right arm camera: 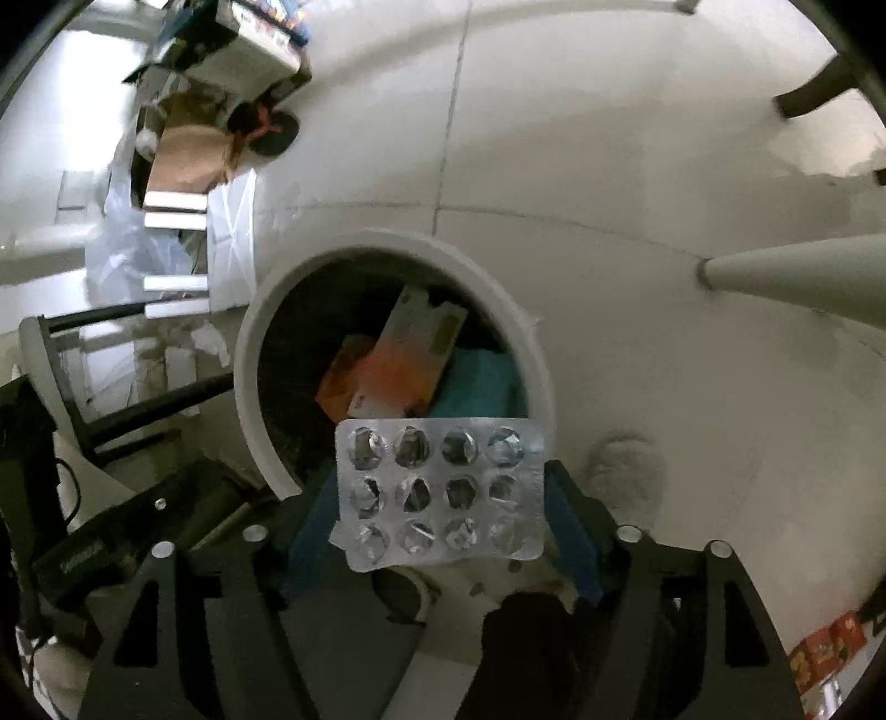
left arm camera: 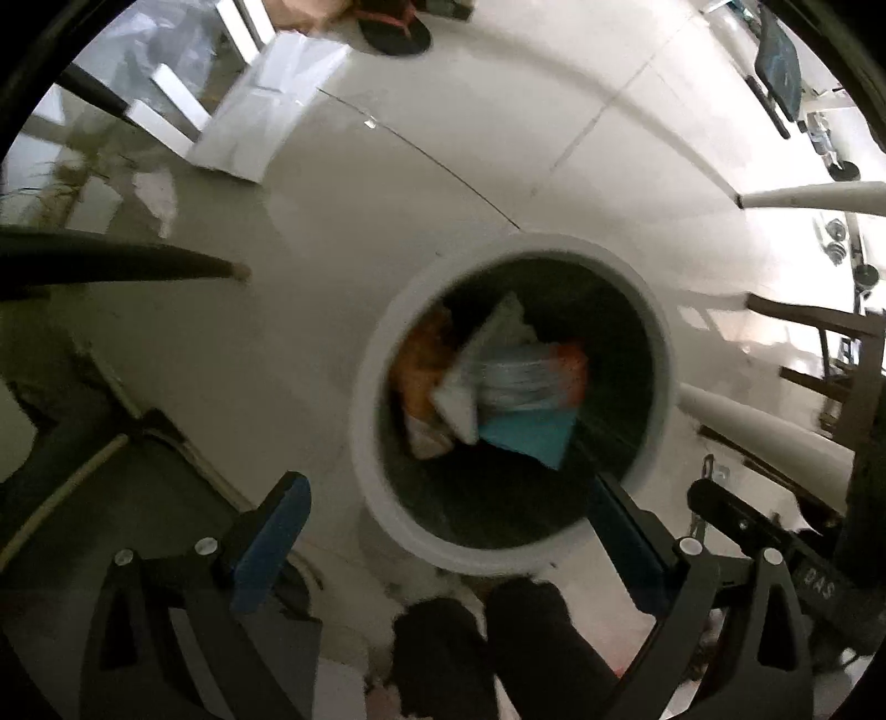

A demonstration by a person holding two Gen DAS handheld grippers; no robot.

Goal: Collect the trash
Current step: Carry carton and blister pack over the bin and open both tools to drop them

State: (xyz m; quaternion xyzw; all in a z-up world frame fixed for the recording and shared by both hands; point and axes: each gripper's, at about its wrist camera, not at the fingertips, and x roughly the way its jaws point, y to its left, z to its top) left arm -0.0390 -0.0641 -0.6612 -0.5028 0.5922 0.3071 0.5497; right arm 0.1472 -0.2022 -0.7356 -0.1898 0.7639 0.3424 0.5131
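Observation:
A round bin with a pale rim [left arm camera: 382,343] stands on the floor, seen from above. Inside lie orange, white and teal wrappers [left arm camera: 515,382]. My left gripper [left arm camera: 443,498] is open and empty, its blue pads spread over the bin's near rim. In the right wrist view the same bin [right arm camera: 249,354] holds an orange box [right arm camera: 398,360] and a teal item. My right gripper [right arm camera: 443,498] is shut on an empty silver blister pack [right arm camera: 440,493], held above the bin's near edge.
A sandal [left arm camera: 396,30] and a white panel [left arm camera: 266,111] lie on the tiled floor beyond the bin. Dark chair legs [left arm camera: 127,266] and white table legs [left arm camera: 814,196] stand around. Boxes and a plastic bag [right arm camera: 138,249] sit at the left.

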